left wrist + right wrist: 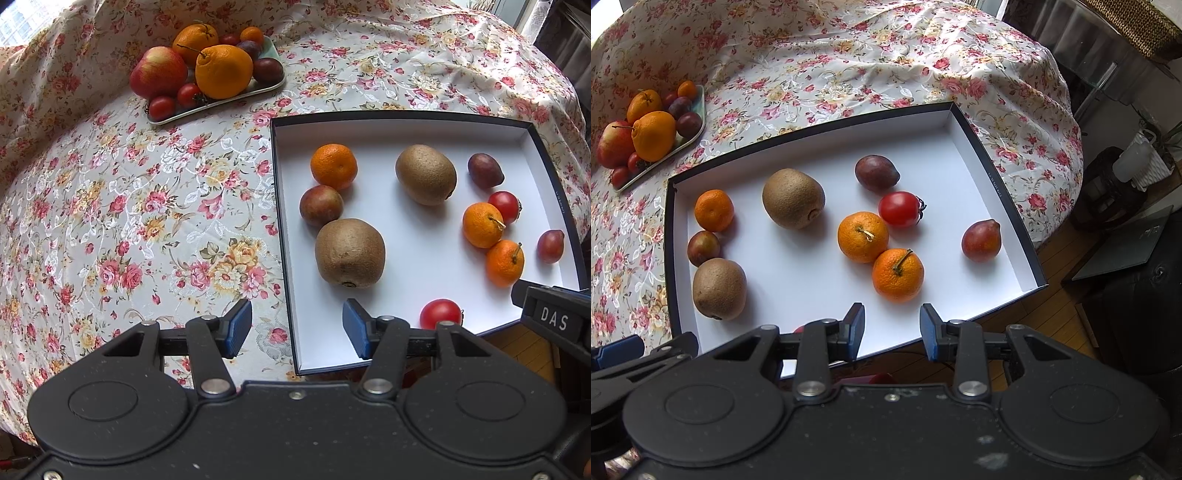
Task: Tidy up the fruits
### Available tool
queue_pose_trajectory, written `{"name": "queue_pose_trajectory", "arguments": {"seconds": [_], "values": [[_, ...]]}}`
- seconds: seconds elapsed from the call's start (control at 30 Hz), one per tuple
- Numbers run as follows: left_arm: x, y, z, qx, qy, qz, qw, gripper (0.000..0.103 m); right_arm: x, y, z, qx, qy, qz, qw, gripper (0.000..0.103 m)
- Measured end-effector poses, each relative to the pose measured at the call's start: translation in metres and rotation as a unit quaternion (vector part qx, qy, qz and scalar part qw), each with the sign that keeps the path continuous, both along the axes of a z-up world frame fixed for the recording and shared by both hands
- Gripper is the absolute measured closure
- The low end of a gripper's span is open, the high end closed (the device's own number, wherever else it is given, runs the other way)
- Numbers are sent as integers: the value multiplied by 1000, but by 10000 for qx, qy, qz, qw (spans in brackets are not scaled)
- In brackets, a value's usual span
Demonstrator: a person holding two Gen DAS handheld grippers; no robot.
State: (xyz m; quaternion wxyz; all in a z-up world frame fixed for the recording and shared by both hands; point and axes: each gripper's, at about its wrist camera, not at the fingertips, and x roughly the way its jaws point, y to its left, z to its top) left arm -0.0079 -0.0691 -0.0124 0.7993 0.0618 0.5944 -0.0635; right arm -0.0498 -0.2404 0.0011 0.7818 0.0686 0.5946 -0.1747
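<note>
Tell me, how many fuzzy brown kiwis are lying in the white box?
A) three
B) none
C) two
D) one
C: two kiwis lie in the white box, one near its left wall and one farther back toward the middle.

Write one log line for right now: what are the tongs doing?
left tongs: open, empty, at box near edge | right tongs: open, empty, nearest mandarin | plate: piled fruit
</note>
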Motion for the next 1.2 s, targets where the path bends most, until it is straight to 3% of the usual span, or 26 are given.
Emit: {"name": "queue_pose_trajectory", "arguments": {"seconds": [1.2], "values": [[0, -1, 1, -25, -36, -19, 10000, 43, 0, -1, -2, 10, 39, -8, 10000, 68]]}}
